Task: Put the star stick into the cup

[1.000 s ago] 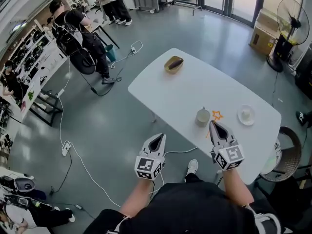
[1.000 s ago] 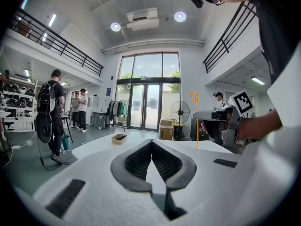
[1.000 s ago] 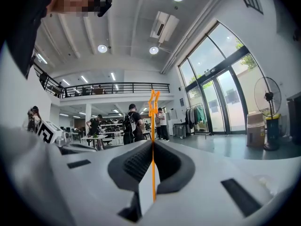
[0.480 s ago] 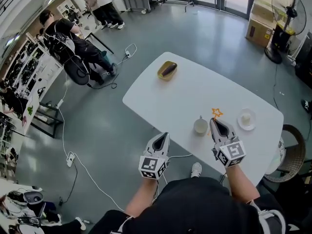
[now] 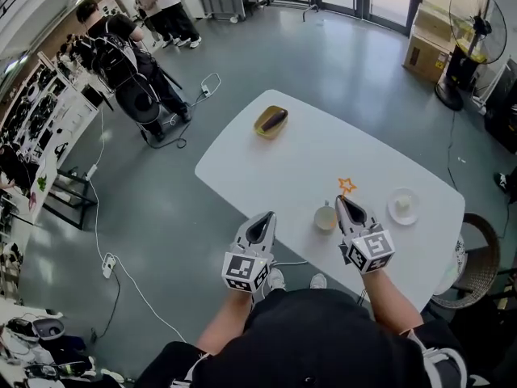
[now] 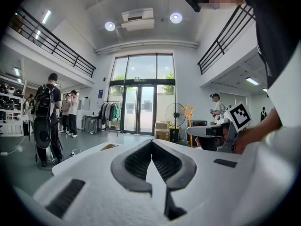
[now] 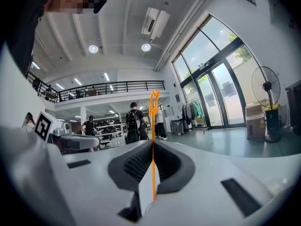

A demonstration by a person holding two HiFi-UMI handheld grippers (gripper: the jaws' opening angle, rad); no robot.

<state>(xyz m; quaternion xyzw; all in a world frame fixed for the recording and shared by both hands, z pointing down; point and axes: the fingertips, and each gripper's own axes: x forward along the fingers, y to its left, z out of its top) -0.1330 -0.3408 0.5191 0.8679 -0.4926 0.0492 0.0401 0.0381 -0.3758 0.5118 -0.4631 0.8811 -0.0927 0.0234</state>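
Note:
The orange star stick [image 7: 153, 140] runs up between the jaws of my right gripper [image 7: 153, 147], which is shut on it. Its star [image 5: 346, 186] sticks out past the jaw tips, above the table. My right gripper [image 5: 345, 203] hangs just right of the pale cup [image 5: 325, 217], which stands near the front edge of the white table [image 5: 307, 156]. In the left gripper view the star [image 6: 188, 110] shows at the right. My left gripper [image 5: 265, 219] is shut on nothing, at the table's front edge, left of the cup. Its jaws [image 6: 151, 150] meet.
A yellow bowl [image 5: 270, 121] with a dark thing in it sits at the table's far left end. A white saucer [image 5: 402, 206] lies right of the star. A wicker chair [image 5: 477, 253] stands at the right; cables [image 5: 121, 273] cross the floor, and people [image 5: 121, 47] stand far left.
My right gripper and the star stick have shifted slightly left, closer to the cup. The left gripper keeps its place at the table edge. The head view has drifted a little.

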